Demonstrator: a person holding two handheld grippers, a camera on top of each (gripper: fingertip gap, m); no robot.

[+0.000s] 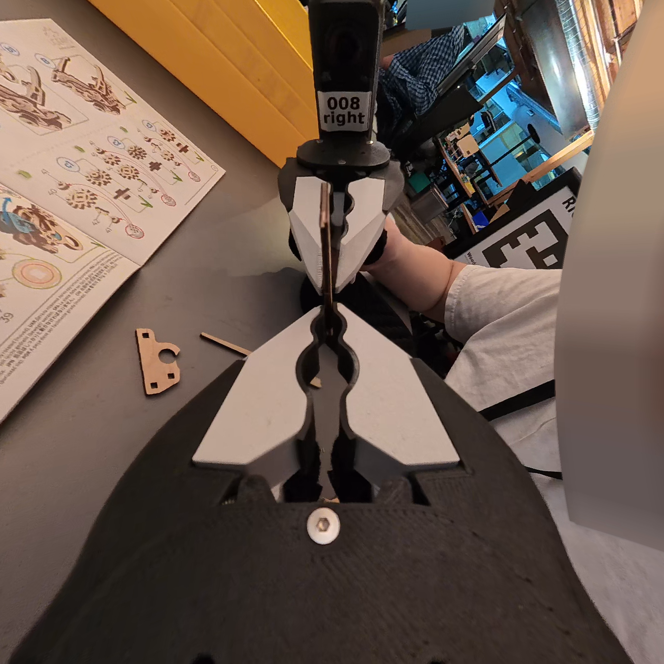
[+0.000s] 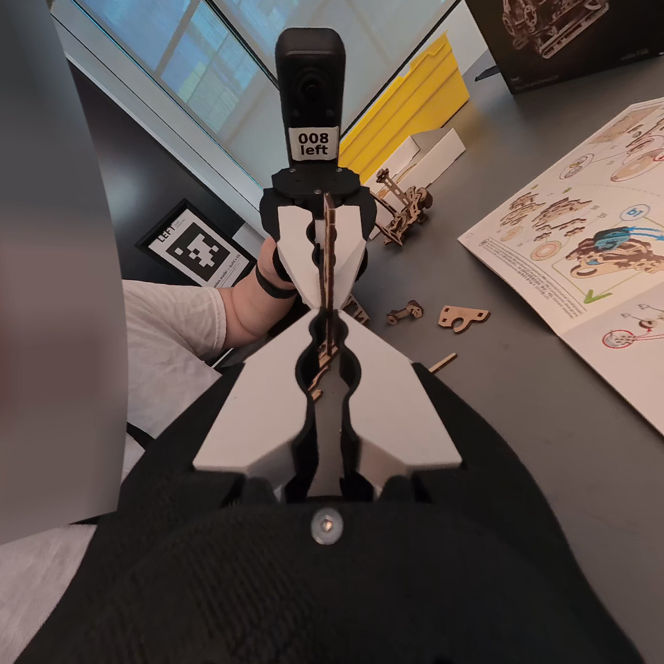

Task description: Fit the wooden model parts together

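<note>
My two grippers meet tip to tip above the grey table. In the left wrist view my left gripper [image 1: 328, 315] is shut on the near end of a thin wooden plate [image 1: 326, 222] seen edge-on, which runs up into the shut jaws of the right gripper [image 1: 328, 287]. In the right wrist view my right gripper [image 2: 327, 315] is shut, with a fretted wooden part [image 2: 323, 359] between its fingers. The left gripper [image 2: 325, 304] facing it holds a thin wooden plate [image 2: 327, 244] edge-on. I cannot tell if this is one piece or two joined.
A flat wooden bracket [image 1: 156, 361] [image 2: 463, 318], a thin stick [image 1: 224, 343] [image 2: 443, 361] and a small axle piece [image 2: 404, 312] lie loose. A part-built model [image 2: 402, 212], the instruction booklet [image 1: 90, 161] [image 2: 575, 251], a yellow bin [image 1: 233, 64] and a white box [image 2: 431, 154] are on the table. My left and right fingertips are right by each other.
</note>
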